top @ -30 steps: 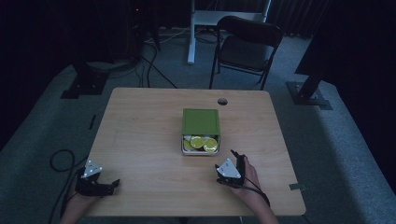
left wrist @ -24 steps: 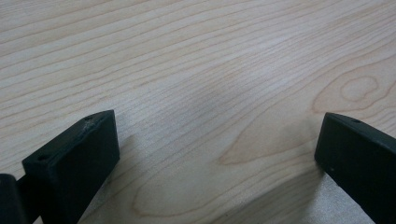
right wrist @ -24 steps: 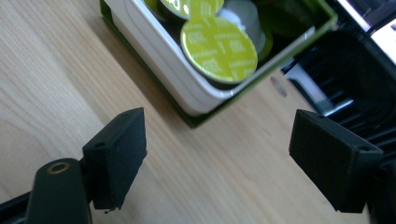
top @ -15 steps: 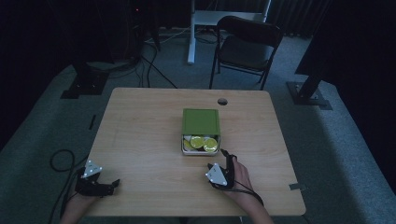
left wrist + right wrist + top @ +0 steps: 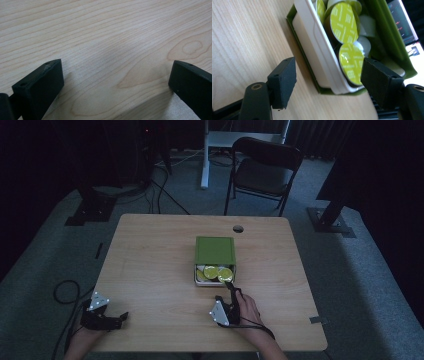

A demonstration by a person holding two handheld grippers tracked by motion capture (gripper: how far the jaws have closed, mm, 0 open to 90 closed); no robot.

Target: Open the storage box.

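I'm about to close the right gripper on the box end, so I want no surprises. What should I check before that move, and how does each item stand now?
1. Right gripper jaws apart: ok; they have just been closing, with nothing pressed yet.
2. White tray corner lies between the jaws: ok.
3. Pads touching the tray: cannot tell, seems a gap remains.
4. Yellow-lidded capsules sitting inside the tray: ok.
5. Green box flat on the table: ok.
6. Left gripper away from the box, open over bare wood: ok.
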